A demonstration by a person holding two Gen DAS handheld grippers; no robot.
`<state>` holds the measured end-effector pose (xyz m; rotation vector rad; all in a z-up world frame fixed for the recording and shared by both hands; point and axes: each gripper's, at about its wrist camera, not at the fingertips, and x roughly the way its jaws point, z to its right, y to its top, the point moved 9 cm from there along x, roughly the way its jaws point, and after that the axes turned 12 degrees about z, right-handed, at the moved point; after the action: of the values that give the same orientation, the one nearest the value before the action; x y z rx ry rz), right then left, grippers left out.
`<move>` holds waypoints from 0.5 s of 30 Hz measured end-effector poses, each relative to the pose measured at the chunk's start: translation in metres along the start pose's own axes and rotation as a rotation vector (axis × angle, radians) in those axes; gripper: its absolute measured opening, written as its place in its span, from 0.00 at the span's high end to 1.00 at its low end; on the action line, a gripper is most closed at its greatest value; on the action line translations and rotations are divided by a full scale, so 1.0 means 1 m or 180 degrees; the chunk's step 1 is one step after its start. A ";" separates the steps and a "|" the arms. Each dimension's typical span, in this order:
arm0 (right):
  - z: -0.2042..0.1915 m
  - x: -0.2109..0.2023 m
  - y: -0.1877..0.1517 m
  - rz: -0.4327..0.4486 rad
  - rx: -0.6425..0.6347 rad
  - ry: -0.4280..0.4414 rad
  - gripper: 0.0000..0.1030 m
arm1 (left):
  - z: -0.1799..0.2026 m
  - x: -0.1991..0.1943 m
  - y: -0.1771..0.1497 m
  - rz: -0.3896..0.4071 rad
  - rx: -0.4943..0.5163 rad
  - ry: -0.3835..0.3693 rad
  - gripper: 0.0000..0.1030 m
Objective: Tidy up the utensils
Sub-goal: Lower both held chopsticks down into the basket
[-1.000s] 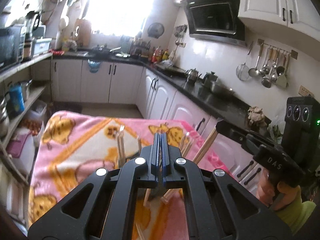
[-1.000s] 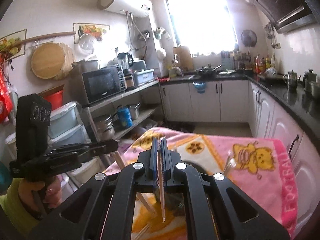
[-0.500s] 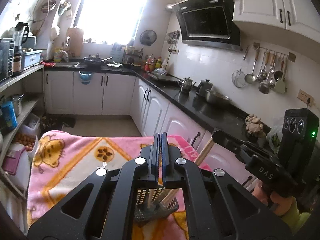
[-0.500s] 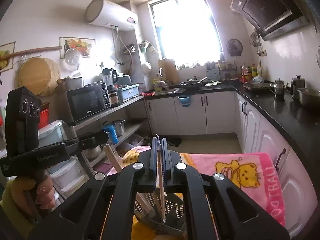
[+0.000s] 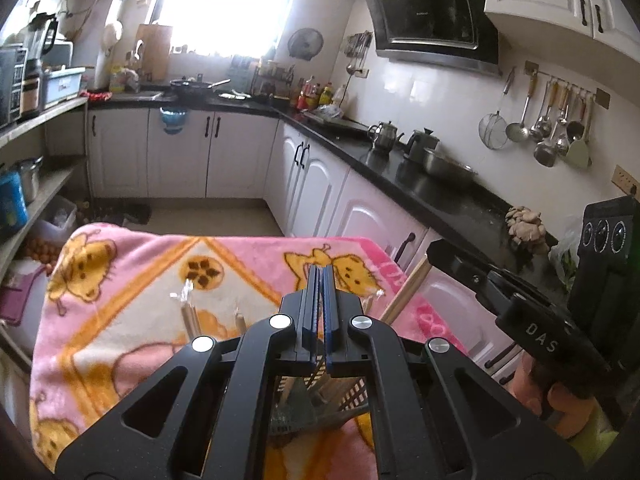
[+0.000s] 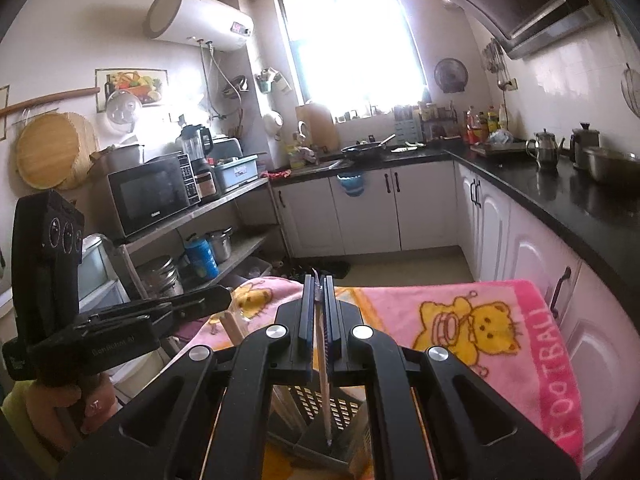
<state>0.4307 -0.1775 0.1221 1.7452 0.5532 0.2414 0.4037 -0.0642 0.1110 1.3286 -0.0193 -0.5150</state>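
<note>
Right wrist view: the right gripper [image 6: 317, 312] is pinching a thin chopstick [image 6: 325, 396], tip hanging over the slotted utensil basket [image 6: 320, 404] on the pink blanket [image 6: 460, 316], probably lined up to drop in upright. The left gripper [image 5: 320, 304] is pressed together with nothing visibly in it, hovering over the same basket [image 5: 352, 396], where other chopsticks [image 5: 188, 312] already stand.

A pink cartoon blanket [image 5: 132, 280] covers the table, while a kettle [image 5: 382, 136] and steel bowl [image 5: 448, 166] sit on the black counter [image 5: 400, 176] beneath a range hood [image 5: 432, 12].
</note>
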 end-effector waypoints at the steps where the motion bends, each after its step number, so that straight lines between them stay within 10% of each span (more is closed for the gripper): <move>1: 0.001 0.002 -0.005 -0.0006 0.0014 -0.0013 0.96 | -0.001 0.001 -0.003 -0.0011 -0.0003 0.0003 1.00; 15: 0.002 0.018 -0.054 -0.0161 0.0230 0.0029 0.96 | -0.030 0.005 -0.039 -0.0143 -0.0188 0.0166 1.00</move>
<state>0.4345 -0.1621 0.0670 1.7982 0.6187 0.1959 0.4040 -0.0446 0.0661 1.2866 0.0683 -0.5151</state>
